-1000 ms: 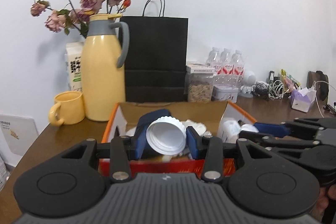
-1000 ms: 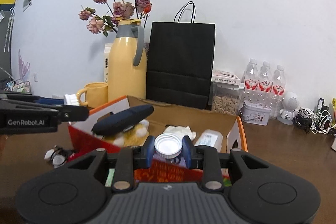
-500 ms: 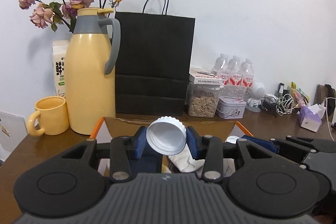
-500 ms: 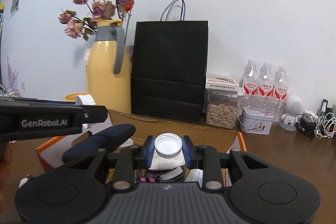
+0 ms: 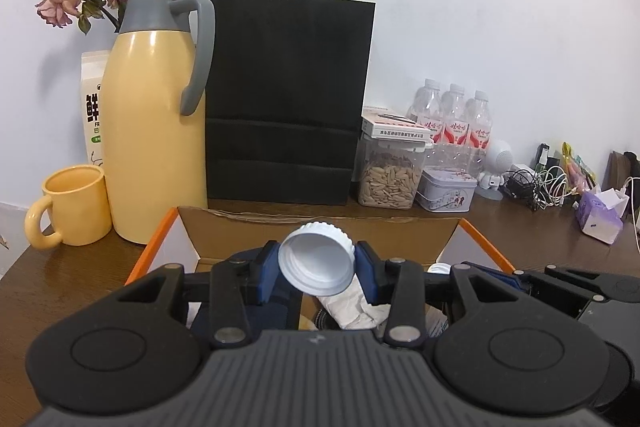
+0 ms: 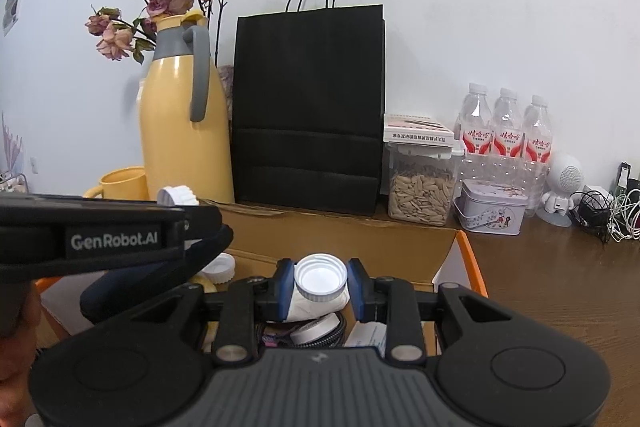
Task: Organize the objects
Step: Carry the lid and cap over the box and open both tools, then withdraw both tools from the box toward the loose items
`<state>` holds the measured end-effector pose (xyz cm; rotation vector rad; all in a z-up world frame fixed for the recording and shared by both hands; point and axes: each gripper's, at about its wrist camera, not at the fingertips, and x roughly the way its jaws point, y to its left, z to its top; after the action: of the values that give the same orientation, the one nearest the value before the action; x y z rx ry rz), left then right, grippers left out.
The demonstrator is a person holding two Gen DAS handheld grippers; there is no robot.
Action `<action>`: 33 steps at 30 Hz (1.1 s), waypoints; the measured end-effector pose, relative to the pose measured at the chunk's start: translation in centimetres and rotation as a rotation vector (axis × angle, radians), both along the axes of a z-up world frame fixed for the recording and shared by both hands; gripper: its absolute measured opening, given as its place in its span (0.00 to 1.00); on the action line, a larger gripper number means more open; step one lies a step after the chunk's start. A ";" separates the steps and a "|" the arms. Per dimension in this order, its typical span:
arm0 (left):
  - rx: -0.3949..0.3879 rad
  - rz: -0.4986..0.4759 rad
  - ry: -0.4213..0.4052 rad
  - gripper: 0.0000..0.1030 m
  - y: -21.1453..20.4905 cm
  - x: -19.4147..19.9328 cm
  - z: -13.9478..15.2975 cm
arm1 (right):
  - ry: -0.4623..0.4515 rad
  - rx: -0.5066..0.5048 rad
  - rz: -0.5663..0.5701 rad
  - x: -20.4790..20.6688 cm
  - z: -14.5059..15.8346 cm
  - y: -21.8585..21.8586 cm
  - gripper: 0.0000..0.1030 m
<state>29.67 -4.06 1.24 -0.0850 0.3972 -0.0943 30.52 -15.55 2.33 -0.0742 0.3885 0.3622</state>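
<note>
My left gripper (image 5: 317, 267) is shut on a large white ribbed cap (image 5: 317, 259), open side facing the camera, held over the orange cardboard box (image 5: 320, 227). It also shows in the right wrist view (image 6: 178, 195). My right gripper (image 6: 320, 283) is shut on a smaller white cap (image 6: 320, 277), held over the same box (image 6: 344, 239). Inside the box lie crumpled white paper (image 5: 352, 307), a dark blue object (image 6: 120, 287), another white lid (image 6: 218, 267) and cables.
Behind the box stand a yellow thermos (image 5: 154, 131), a yellow mug (image 5: 72, 205), a black paper bag (image 5: 288, 99), a seed jar (image 5: 390, 171), a tin (image 5: 446, 189), water bottles (image 5: 456, 119) and cables (image 5: 536, 183) on the brown desk (image 6: 560, 267).
Both grippers have moved forward and up over the box while keeping hold of their caps. The items on the back of the desk look nearer.
</note>
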 end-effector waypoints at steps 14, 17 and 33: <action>-0.005 0.053 -0.037 1.00 0.5 -0.8 0.5 | -0.007 -0.005 -0.064 -0.4 -0.1 -0.6 1.00; 0.001 0.054 -0.036 1.00 0.4 -0.8 0.5 | -0.002 -0.002 -0.062 -0.3 -0.1 -0.7 1.00; 0.000 0.031 -0.090 1.00 1.0 -3.1 1.6 | -0.022 -0.007 -0.057 -1.8 0.6 -1.2 1.00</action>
<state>26.58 -3.04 2.85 -0.0871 0.3054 -0.0671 28.68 -16.71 2.91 -0.0740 0.3694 0.3036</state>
